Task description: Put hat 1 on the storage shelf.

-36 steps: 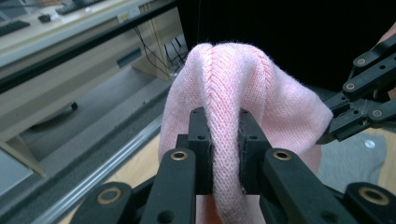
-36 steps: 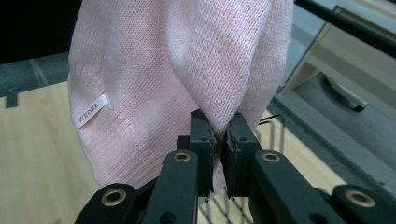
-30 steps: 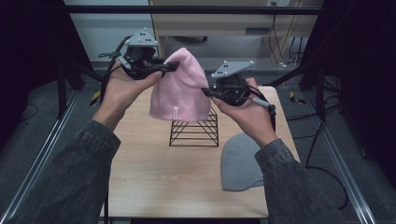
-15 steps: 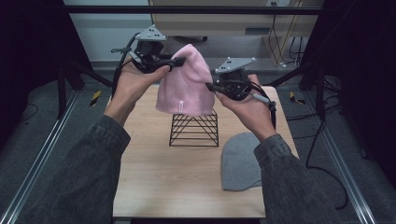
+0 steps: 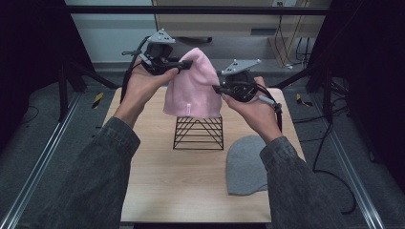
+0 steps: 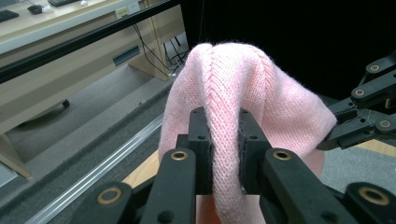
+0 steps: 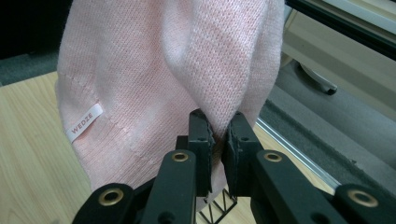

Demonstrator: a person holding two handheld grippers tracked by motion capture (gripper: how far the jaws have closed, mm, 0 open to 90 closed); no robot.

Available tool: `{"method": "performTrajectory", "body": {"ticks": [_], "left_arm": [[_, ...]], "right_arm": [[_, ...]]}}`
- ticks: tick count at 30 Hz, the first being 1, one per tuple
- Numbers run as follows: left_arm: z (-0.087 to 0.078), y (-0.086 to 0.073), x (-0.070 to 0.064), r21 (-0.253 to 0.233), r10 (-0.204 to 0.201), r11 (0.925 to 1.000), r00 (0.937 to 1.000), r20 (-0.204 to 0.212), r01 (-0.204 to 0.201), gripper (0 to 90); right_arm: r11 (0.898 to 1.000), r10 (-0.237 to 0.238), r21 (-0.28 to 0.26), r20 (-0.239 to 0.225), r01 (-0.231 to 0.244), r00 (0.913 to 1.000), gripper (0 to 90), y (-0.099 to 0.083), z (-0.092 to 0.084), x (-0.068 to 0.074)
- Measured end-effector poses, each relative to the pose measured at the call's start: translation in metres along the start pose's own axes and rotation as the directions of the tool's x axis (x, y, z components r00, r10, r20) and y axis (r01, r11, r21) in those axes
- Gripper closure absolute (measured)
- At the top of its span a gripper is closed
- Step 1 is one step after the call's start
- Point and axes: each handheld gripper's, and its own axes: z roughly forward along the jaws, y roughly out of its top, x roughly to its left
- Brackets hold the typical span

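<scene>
Nearest, on the wooden bench (image 5: 157, 191), lying flat at the right: a grey beanie (image 5: 246, 164), untouched; just beyond, at the bench's middle, standing bare: a black wire stand (image 5: 198, 133); above that, hanging with its hem just over the stand's top: a pink beanie (image 5: 193, 88), held up between both hands; left gripper (image 5: 184, 64) pinching a fold near the crown, fingers (image 6: 201, 140) pressed on the knit; right gripper (image 5: 217, 89) clamped on the fabric's side edge, fingers (image 7: 201, 135) nearly together. Judged roughly midway: pink beanie lifted and lined up; left to do, seemingly: lowering onto the stand, releasing.
</scene>
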Motion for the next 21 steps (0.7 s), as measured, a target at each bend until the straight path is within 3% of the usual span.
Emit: {"method": "performTrajectory", "body": {"ticks": [10,21], "left_arm": [[0.022,-0.015,0.006,0.017,0.006,0.9998,1.0,-0.007,-0.006,78.9],[0.04,-0.031,0.015,-0.012,-0.003,0.9999,0.9998,-0.017,0.003,78.9]], "right_arm": [[0.999,0.01,0.031,0.015,-0.011,0.9998,81.6,-0.012,0.018,-0.007],[0.999,0.019,0.04,0.028,-0.02,0.9994,80.6,-0.021,0.035,-0.012]]}}
